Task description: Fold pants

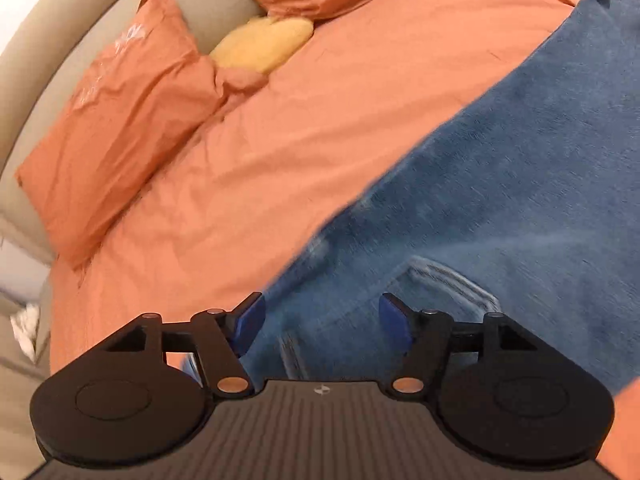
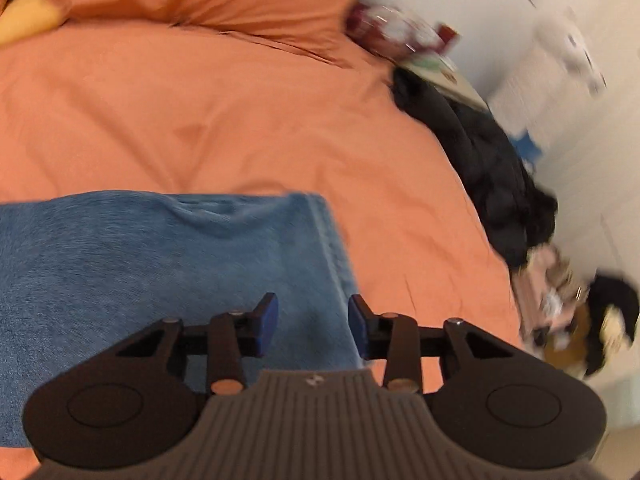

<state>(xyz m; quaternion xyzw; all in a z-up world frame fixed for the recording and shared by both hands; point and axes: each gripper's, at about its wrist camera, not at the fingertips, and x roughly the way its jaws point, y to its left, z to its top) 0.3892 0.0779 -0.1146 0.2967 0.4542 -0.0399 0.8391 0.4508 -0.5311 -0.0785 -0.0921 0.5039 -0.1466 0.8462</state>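
The jeans [image 1: 500, 184] lie flat on the bed [image 1: 280, 152]. The left gripper [image 1: 322, 320] and the right gripper [image 2: 313, 322] both hover wide open above the denim, holding nothing. A shallow pinch may catch only one layer, so the fold can slip crooked.

Around the blue jeans [image 1: 500, 184] the orange duvet [image 1: 280, 152] lies bare on the headboard side, giving a claw open passage there. Beyond that stretch, toward the headboard from the jeans, two orange pillows [image 1: 112, 120] and a yellow cushion [image 1: 260, 42] block the way. Past the jeans' stitched hem edge [image 2: 328, 240] the duvet is free up to a heap of black clothing [image 2: 488, 168] along the bed's edge.
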